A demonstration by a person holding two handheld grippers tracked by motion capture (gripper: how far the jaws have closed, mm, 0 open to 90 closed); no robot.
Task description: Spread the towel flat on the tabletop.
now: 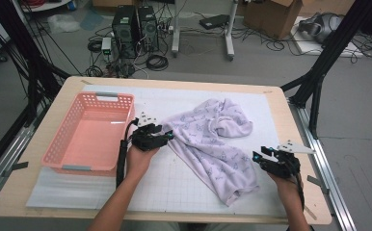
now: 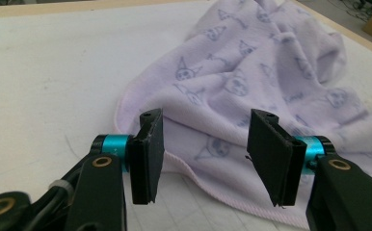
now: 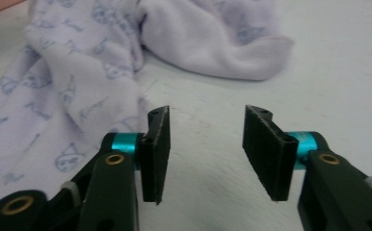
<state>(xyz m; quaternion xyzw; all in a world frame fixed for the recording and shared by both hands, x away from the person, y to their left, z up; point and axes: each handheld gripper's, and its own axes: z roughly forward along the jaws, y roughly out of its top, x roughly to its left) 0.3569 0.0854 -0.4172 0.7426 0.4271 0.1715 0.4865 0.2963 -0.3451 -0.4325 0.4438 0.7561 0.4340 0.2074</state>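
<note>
A pale lilac towel point(image 1: 213, 139) printed with small cartoon faces lies crumpled across the white mat, one end trailing toward the front. My left gripper point(image 1: 170, 136) is open at the towel's left edge; in the left gripper view its jaws straddle the hemmed edge of the towel point(image 2: 222, 96) without closing on it. My right gripper point(image 1: 256, 157) is open just right of the towel's lower part. In the right gripper view the towel point(image 3: 78, 72) lies left of and beyond the jaws, with bare mat between them.
A pink plastic basket point(image 1: 59, 151) stands empty at the left of the mat. The white gridded mat point(image 1: 174, 187) covers most of the wooden table point(image 1: 290, 125). Computer towers, cables and cardboard boxes are on the floor beyond.
</note>
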